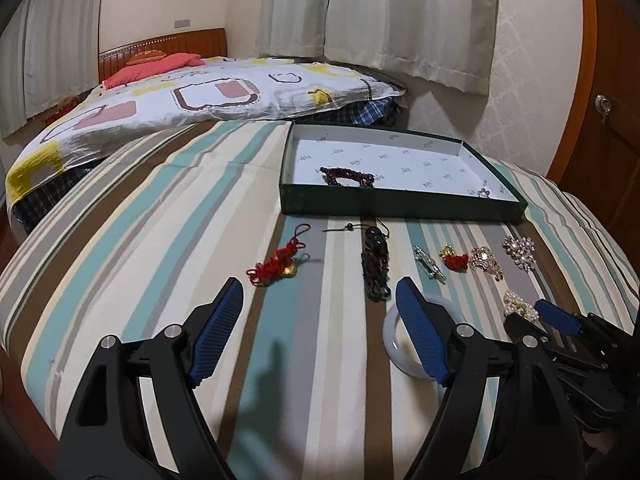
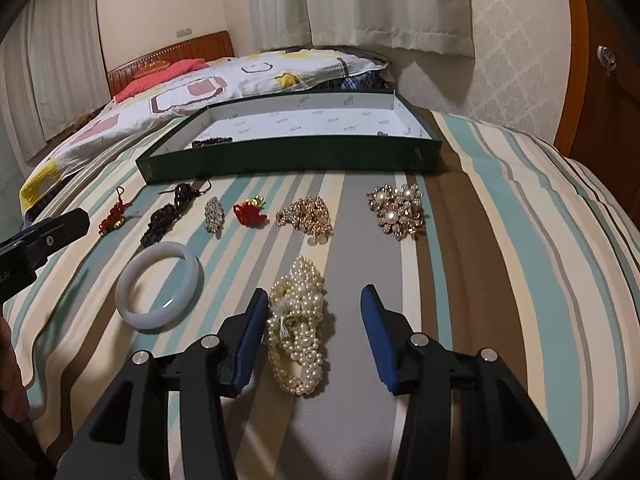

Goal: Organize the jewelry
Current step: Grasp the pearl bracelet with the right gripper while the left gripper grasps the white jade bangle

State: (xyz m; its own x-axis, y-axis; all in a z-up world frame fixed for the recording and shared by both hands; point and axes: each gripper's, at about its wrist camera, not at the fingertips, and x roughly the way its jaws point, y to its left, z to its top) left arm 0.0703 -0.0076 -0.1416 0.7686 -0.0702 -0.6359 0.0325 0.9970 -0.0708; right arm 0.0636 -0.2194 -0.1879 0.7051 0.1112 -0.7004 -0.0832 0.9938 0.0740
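Lying in a loose row on the striped cloth [image 2: 500,240], just in front of the shallow dark-green cardboard tray [image 2: 288,158], the jewelry looks spread out for one-by-one pickup. Left to right before the tray: a red knotted cord charm [image 2: 114,216], a dark beaded strand [image 2: 166,216], a small silver rhinestone brooch [image 2: 213,212], a red-and-gold ornament [image 2: 250,210], a gold chain cluster [image 2: 310,218] and a pearl-and-crystal brooch [image 2: 398,208]. Nearer than these, further from the tray, lie a pale jade bangle [image 2: 158,286] and a heaped white pearl bracelet [image 2: 298,328].

The left gripper [image 1: 320,320] hangs spread wide, holding nothing. The right gripper [image 2: 310,332] straddles the pearls, jaws apart, probably lining up a grasp.

Inside the tray a dark beaded piece [image 1: 346,176] and a small flower-shaped piece [image 1: 484,193] already rest; the tray's near wall half hides both from the right wrist. In the left view one finger covers part of the bangle.
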